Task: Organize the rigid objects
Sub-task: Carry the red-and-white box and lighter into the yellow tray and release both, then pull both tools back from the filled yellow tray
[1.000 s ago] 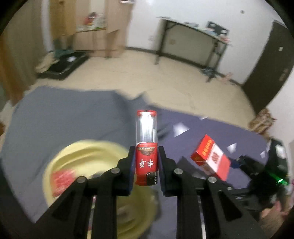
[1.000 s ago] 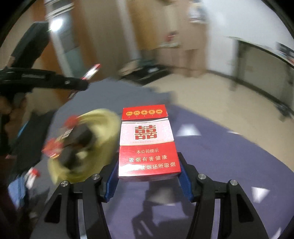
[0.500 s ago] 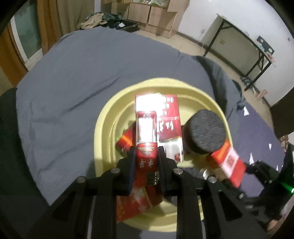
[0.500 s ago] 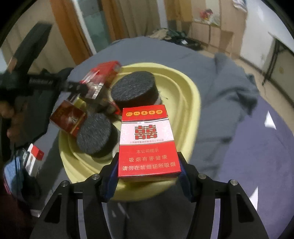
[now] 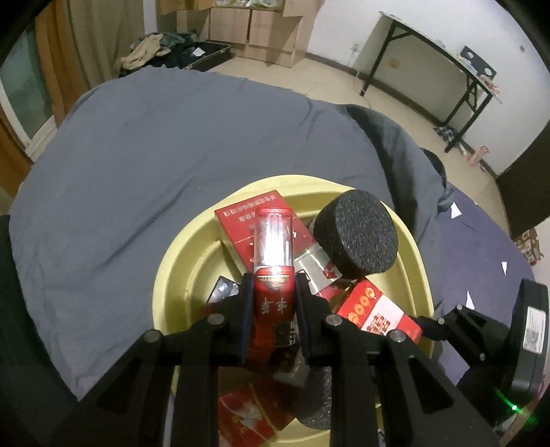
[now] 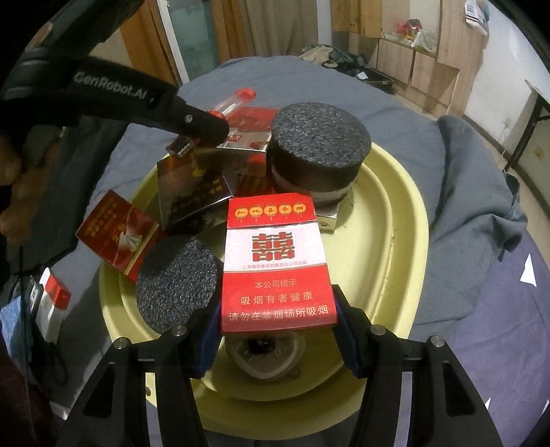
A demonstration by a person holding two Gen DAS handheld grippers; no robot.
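Note:
My left gripper (image 5: 273, 302) is shut on a red lighter with a clear top (image 5: 273, 254) and holds it over the yellow basin (image 5: 165, 271). My right gripper (image 6: 276, 319) is shut on a red and white cigarette pack (image 6: 276, 261), held above the same basin (image 6: 409, 220). The basin holds several red cigarette packs (image 6: 117, 233) and two black foam discs (image 6: 318, 144) (image 6: 177, 275). The left gripper with the lighter (image 6: 237, 99) shows at the upper left of the right wrist view. The pack in my right gripper also shows in the left wrist view (image 5: 374, 313).
The basin sits on a grey bedcover (image 5: 154, 144). A small red and white box (image 6: 51, 299) lies off the basin's left side. A folding table (image 5: 433, 58) and cardboard boxes (image 5: 261, 27) stand by the far wall.
Both grippers have come lower and closer over the basin with their loads. The right gripper's pack now hangs over the basin's inside, not over its rim.

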